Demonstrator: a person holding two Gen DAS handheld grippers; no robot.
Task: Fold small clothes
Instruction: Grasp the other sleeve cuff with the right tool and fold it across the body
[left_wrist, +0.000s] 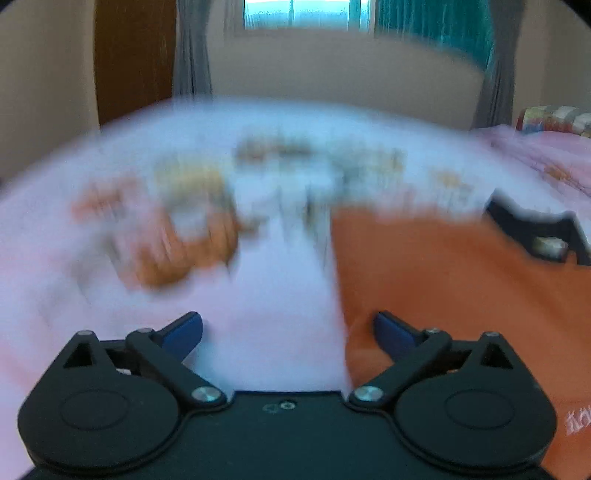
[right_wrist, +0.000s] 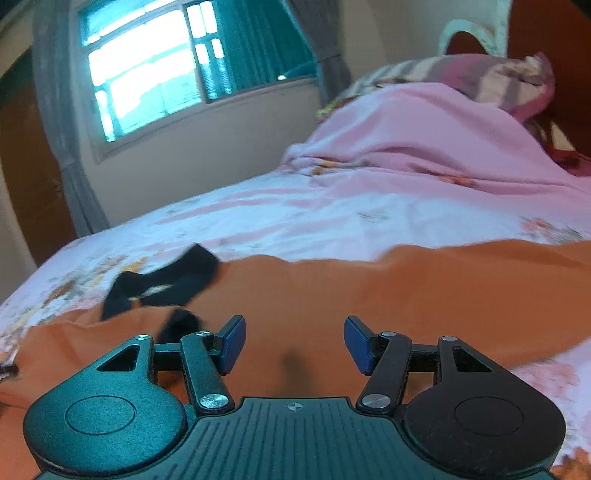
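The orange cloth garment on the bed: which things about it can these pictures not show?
- Orange cloth garment: the right wrist view's gripper body and frame edges hide its outline.
- Left wrist view: motion blur smears the garment's white print.
- Black fabric piece: blurred; whether a collar or separate, unclear.

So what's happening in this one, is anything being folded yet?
A person holds two grippers over an orange cloth garment spread on a bed with a pink floral sheet. The left gripper and right gripper both stand open with nothing between the pads, so neither holds the garment. A small black piece of clothing lies at the orange garment's edge. The left view is blurred.
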